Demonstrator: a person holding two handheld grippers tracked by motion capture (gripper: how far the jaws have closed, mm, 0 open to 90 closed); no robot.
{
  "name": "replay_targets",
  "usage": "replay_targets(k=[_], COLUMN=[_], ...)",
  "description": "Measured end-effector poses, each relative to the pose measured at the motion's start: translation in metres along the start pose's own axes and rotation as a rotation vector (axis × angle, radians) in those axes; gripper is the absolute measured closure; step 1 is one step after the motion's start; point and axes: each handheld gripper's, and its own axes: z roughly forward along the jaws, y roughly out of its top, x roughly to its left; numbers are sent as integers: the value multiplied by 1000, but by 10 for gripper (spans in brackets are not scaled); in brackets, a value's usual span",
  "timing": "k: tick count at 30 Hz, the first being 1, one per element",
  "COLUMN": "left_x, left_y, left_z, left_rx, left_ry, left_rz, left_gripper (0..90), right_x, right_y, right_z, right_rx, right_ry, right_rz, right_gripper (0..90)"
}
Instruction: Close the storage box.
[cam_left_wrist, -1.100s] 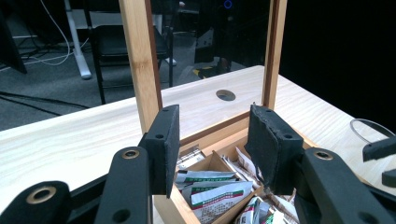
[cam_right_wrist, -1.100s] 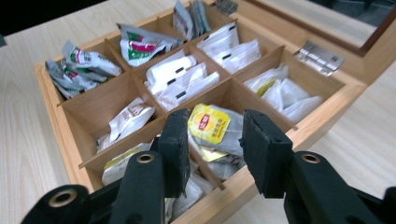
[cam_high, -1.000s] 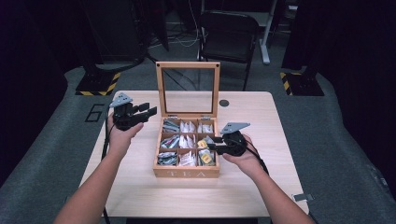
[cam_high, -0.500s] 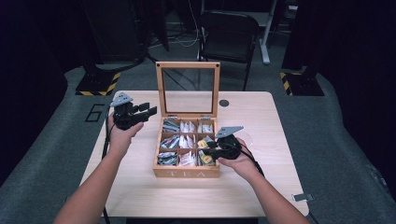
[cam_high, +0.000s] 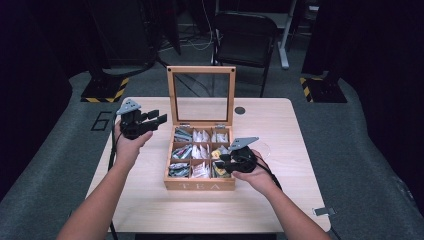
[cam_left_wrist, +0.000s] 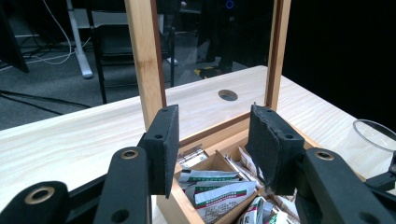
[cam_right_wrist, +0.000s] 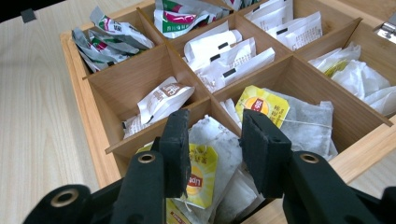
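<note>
Between the spread fingers (cam_right_wrist: 266, 158) of the right gripper (cam_right_wrist: 212, 156), whose jaws have just been closing, a yellow-tagged tea bag (cam_right_wrist: 210, 163) is straddled but not yet pinched; it lies in the near right compartment of the wooden tea box (cam_high: 200, 185). The step is judged to be the pick; a little more descent and a firm close are called for. The left gripper (cam_left_wrist: 215, 149) is held apart and empty beside the upright glass lid (cam_left_wrist: 144, 56), above the tabletop (cam_high: 280, 200).
</note>
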Motion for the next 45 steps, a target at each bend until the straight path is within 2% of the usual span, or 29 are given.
replay_targets(k=[12, 15, 20, 36, 45], left_x=[-1, -1, -1, -2, -3], left_y=[0, 0, 0, 0, 0], left_z=[0, 0, 0, 0, 0], left_rx=[2, 3, 4, 6, 4], left_ry=[2, 4, 3, 4, 5], left_rz=[0, 3, 4, 5, 3], left_gripper=[532, 532, 532, 530, 530], right_x=[0, 1, 3, -6, -6], right_y=[-2, -1, 0, -4, -7], right_z=[-5, -7, -9, -30, -39], right_rx=[-2, 0, 0, -15, -7], right_ry=[30, 41, 49, 8, 10], right_rz=[10, -8, -22, 4, 9], right_gripper=[830, 892, 898, 896, 896])
